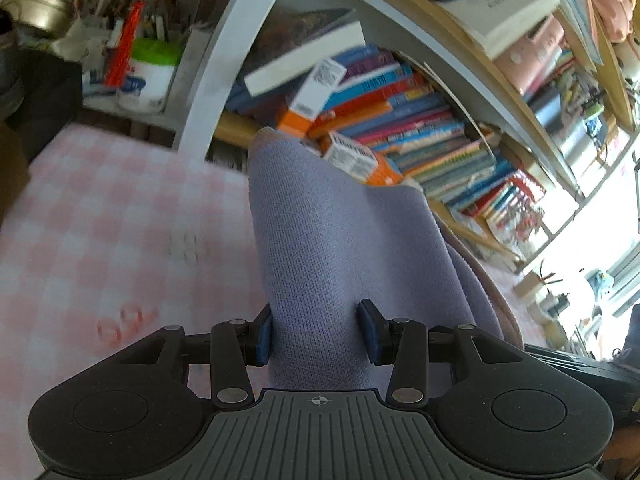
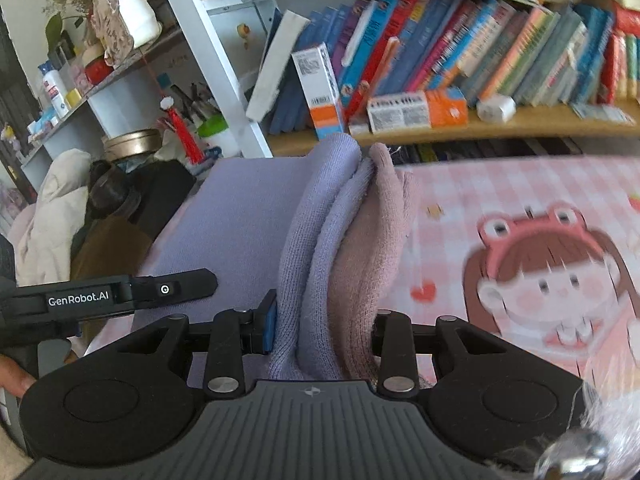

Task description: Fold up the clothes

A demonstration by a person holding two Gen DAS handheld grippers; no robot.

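Bookshelf (image 2: 520,124) behind the bed: lower shelf packed with upright and leaning books (image 2: 460,48), with an orange-and-white box (image 2: 320,92) standing and a second one (image 2: 416,110) lying flat in front of them. Side shelf holds a green-lidded tub (image 1: 150,72) and a cup of brushes, blurred. Left gripper (image 1: 318,334): jaws partly closed, blue pads pinching a fold of the lilac knit garment (image 1: 340,232), which is lifted above the pink checked bedsheet (image 1: 100,220). Right gripper (image 2: 320,330): jaws narrower, clamped on several bunched layers of the same garment, lilac outside, dusty pink lining (image 2: 380,216) beside it.
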